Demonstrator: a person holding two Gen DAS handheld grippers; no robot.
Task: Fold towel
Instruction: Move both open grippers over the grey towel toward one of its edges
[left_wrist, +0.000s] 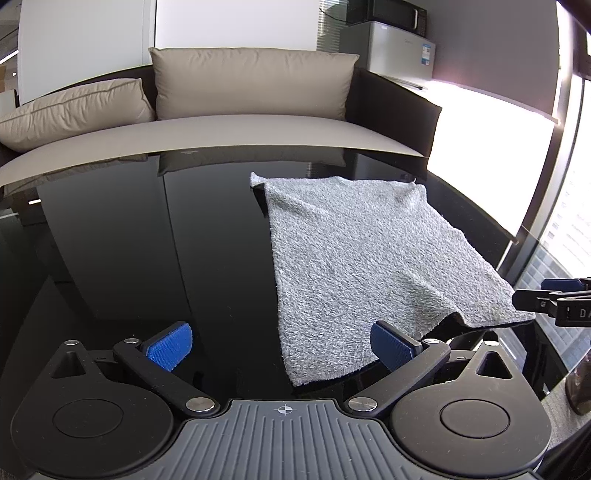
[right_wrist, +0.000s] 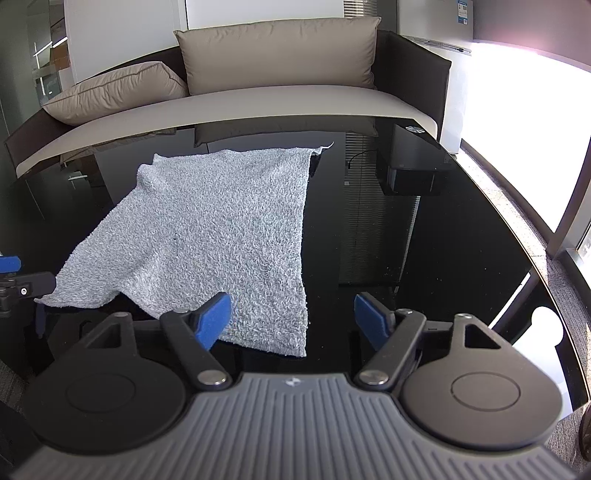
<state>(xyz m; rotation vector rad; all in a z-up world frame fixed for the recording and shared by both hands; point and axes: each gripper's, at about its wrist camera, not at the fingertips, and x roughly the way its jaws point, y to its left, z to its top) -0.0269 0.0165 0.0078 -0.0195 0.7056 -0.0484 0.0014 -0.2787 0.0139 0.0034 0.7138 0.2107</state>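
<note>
The left gripper (left_wrist: 280, 345) has its jaws wide apart and holds nothing; the right gripper (right_wrist: 291, 319) is likewise apart and empty. The grey towel (left_wrist: 365, 258) lies on the black tabletop (left_wrist: 147, 240) just ahead, between the two, its near edge beside each gripper's inner finger. That edge humps up off the glass, so a careless pinch could catch one layer only or drag the cloth askew. Only the right wrist view shows the dark box (right_wrist: 413, 173) beyond the towel.
</note>
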